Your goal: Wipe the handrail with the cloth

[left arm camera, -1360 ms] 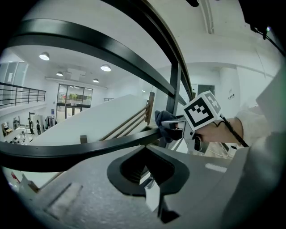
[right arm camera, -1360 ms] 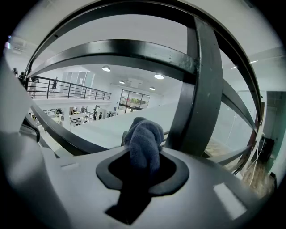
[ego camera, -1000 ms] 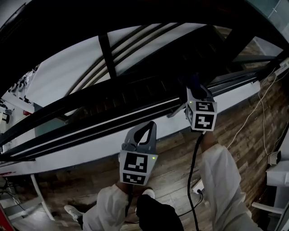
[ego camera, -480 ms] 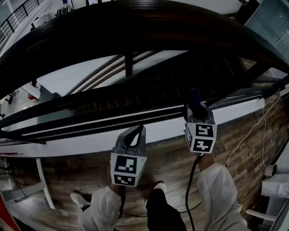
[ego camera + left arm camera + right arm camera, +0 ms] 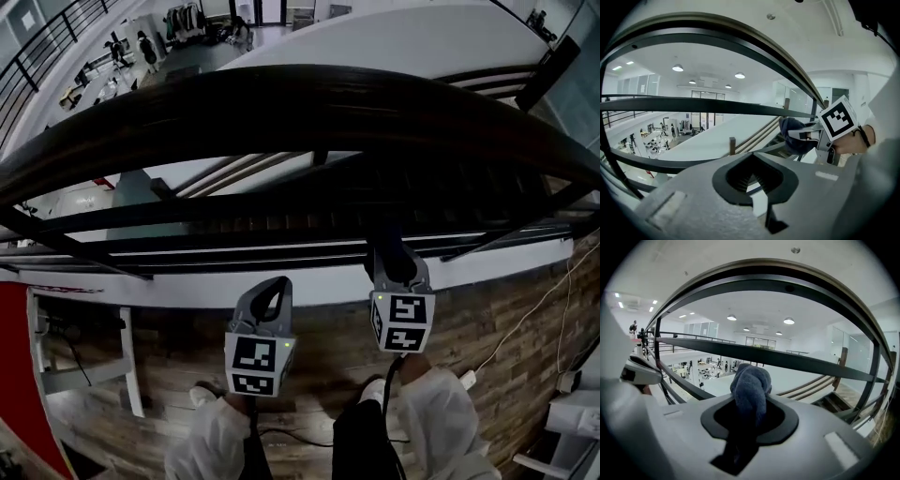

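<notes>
Head view: the dark, broad handrail (image 5: 300, 103) arcs across the upper half of the picture. A second ago it was a narrower band higher up, so you have lifted your gaze toward it. Your left gripper (image 5: 270, 289) and right gripper (image 5: 388, 255) sit lower in the picture than before, over the wood floor (image 5: 487, 319) and well below the rail top. The cloth (image 5: 386, 246) is a dark lump at the right gripper's tip. The light is dim here, so it may or may not be brushing the lower bar (image 5: 281, 246) behind it.

Left gripper view: the left gripper (image 5: 750, 177) has its jaws pressed together with nothing between them. The handrail (image 5: 740, 41) curves overhead. To the right, your other tool's marker cube (image 5: 838, 117) shows, with the blue-grey cloth (image 5: 794, 136) bunched at its tip.

Right gripper view: the right gripper (image 5: 750, 414) pinches the cloth (image 5: 751, 384), which stands up in a wad from the jaws. The handrail (image 5: 787, 278) arches above, clear of the cloth. You have the rail in sight, but wiping looks yet to begin: raise the wad onto it
</notes>
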The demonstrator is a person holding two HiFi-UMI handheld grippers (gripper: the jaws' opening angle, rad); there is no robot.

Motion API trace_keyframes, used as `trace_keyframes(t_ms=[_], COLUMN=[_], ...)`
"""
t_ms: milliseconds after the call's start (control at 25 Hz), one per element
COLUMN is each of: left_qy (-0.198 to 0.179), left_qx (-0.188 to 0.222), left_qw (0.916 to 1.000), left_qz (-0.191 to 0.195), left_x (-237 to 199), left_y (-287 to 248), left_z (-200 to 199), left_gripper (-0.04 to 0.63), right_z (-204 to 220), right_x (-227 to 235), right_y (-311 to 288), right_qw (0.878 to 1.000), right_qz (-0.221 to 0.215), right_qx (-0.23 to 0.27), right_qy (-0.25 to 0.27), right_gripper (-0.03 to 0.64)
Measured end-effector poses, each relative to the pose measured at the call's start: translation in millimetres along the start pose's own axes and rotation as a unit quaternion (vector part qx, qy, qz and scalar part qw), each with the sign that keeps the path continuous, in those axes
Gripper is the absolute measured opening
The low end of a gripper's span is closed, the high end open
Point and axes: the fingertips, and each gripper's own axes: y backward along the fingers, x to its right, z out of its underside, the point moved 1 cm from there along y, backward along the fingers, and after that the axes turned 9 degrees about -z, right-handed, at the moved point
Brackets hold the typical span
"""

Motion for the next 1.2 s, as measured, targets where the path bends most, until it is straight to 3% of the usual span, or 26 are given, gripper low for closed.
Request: trace_keyframes(t_ms=[280, 640, 920, 1200], left_qy=[0.027, 0.058, 0.087, 0.105], left_qx=[-0.011, -0.031, -0.031, -0.023], left_qw=[0.9973, 0.9863, 0.9774, 0.9741], left_qz=[-0.068, -0.151, -0.19, -0.199], left_x=[-131.6, -285.2, -385.5, -453.0], left_y=[65.8, 134.5, 155.4, 152.6], left_z=[27.0, 81.7, 125.7, 161.8], left_gripper=[0.003, 0.003, 0.003, 0.003], right_z=[-41.6, -49.0, -37.4, -16.0], right_x=[-175.1, -399.0, -512.2, -583.3], right_y=[-33.9, -85.5, -138.0, -194.5], right_qw=[0.995, 0.971, 0.957, 0.956], right_qz=[-0.088, -0.222, -0.267, -0.276], right_qx=[0.013, 0.006, -0.009, -0.028], right_qy=[0.044, 0.093, 0.109, 0.097], right_gripper=[0.092, 0.092, 0.092, 0.092])
